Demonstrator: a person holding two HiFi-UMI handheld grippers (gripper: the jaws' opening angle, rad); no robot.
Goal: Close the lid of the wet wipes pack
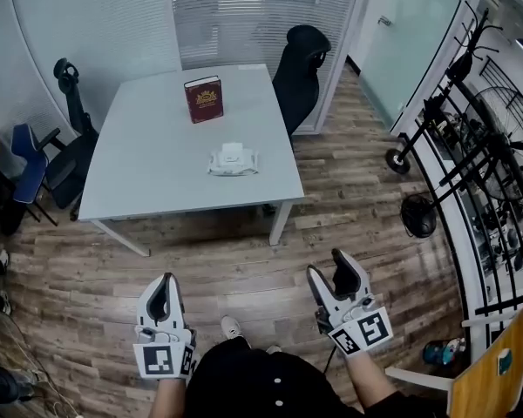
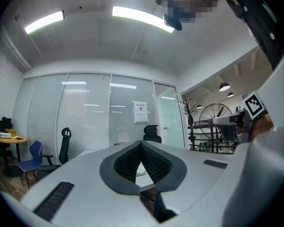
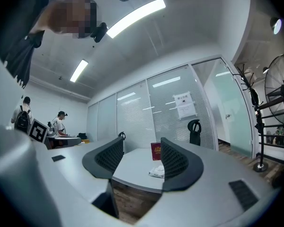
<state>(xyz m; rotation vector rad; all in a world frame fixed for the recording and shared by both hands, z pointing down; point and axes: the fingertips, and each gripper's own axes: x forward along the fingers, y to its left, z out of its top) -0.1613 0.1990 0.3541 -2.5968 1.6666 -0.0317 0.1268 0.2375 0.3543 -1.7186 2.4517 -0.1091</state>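
Standing well back from the table, the person has not yet reached the pack, so I judge the task has hardly begun.

At the left, the left gripper is held over the wood floor, well apart from the table edge. In the left gripper view, the left gripper has its jaw tips pressed together with nothing pinched. Only a sliver of the pale table shows through the gap lower down between the pads.

Further in, a red book stands upright towards the far end of the table. The pack lies flat nearer the front edge, close to the middle and apart from the book. A pale flap seems to stand up on top of it, so the lid looks still open. The pack is too small here to be sure.

At the right, the right gripper also hangs over the floor, short of the table. Its own view shows the right gripper with jaws spread and empty. The pack and the book sit far off on the table, framed in the gap by the right-hand jaw.

Everything is left to do: close the distance, bring a gripper over the pack, and press the lid down until it shuts.
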